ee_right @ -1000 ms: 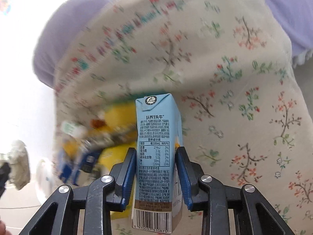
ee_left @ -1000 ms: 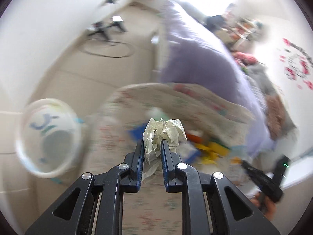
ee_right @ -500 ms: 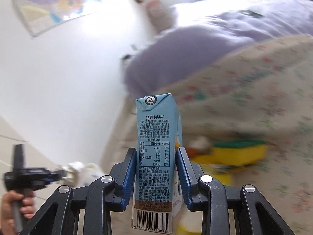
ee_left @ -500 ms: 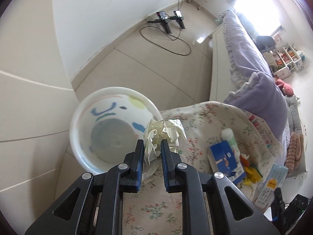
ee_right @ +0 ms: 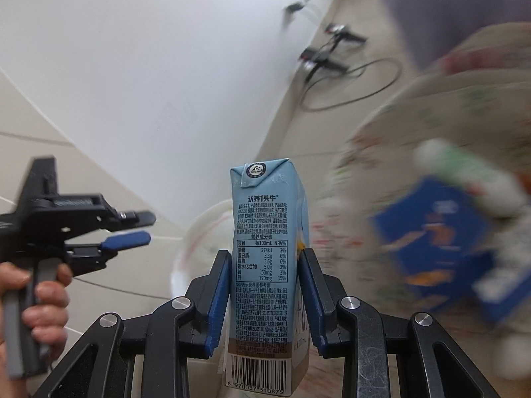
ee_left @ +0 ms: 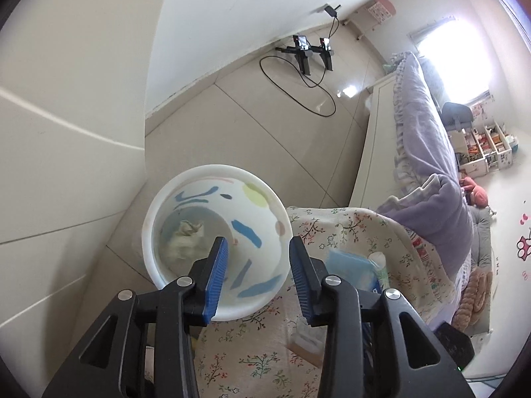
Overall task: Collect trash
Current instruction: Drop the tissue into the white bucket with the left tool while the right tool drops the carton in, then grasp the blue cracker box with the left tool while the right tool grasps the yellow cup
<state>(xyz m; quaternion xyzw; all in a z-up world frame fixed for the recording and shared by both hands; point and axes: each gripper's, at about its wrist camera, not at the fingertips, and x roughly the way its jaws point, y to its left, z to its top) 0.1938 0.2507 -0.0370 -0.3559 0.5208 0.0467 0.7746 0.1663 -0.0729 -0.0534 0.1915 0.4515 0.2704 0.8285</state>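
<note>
In the left wrist view a white trash bin (ee_left: 151,219) with coloured marks stands on the floor beside the bed. A crumpled tissue (ee_left: 186,237) lies at its bottom. My left gripper (ee_left: 258,247) hangs over the bin's near rim, its jaws opening with nothing between them. It also shows in the right wrist view, the left gripper (ee_right: 141,229) held by a hand (ee_right: 39,298). My right gripper (ee_right: 265,258) is shut on a light blue milk carton (ee_right: 265,258), held upright in front of the blurred bin (ee_right: 205,232).
A floral cloth (ee_left: 358,232) on the bed's edge carries a blue pack (ee_left: 351,268), a white bottle (ee_left: 378,260) and other litter. A purple quilt (ee_left: 428,152) lies beyond. Black stands with a cable (ee_left: 308,53) sit on the tiled floor by the wall.
My left gripper swung from the bed to over the bin and let the crumpled tissue drop in. My right gripper carried the milk carton from the floral cloth toward the bin.
</note>
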